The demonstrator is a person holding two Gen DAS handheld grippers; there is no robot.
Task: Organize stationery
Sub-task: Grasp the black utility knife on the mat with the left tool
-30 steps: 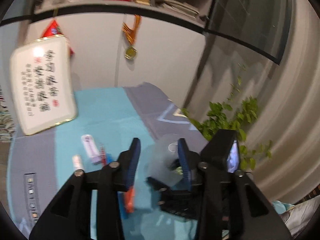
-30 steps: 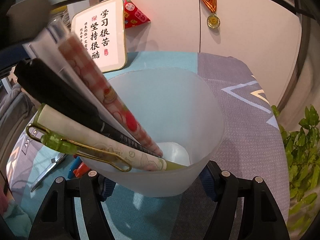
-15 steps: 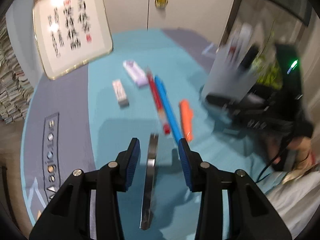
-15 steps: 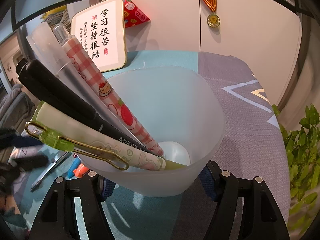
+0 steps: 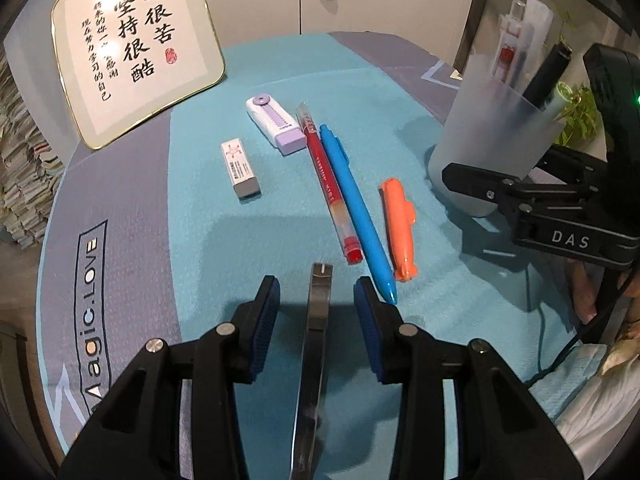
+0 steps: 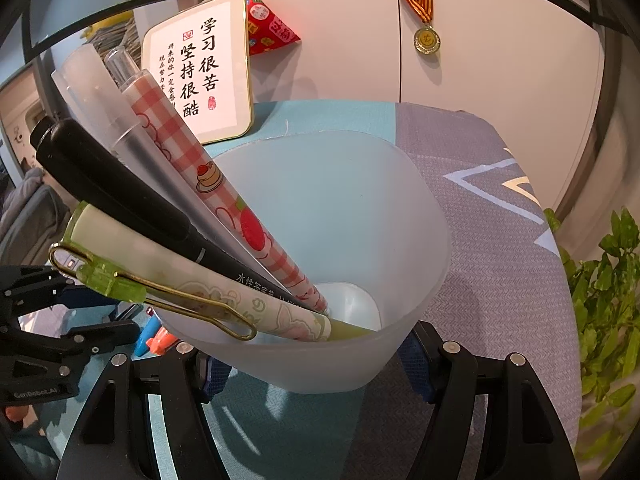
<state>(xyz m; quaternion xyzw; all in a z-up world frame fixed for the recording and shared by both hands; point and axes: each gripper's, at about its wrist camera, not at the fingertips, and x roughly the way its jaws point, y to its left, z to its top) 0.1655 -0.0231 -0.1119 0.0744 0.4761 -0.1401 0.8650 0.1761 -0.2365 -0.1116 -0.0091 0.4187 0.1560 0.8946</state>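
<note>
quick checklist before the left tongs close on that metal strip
1. Metal strip lies between the left tongs: ok.
2. Pads clear of the strip on both sides, not yet pressing: ok.
3. Blue pen tip lies close to the right pad, could get nudged: not ok.
4. Right tongs shut on the frosted cup: ok.
5. Cup has room beside its four pens: ok.
6. Strip lying flat on the cloth, hard to pinch: cannot tell.
</note>
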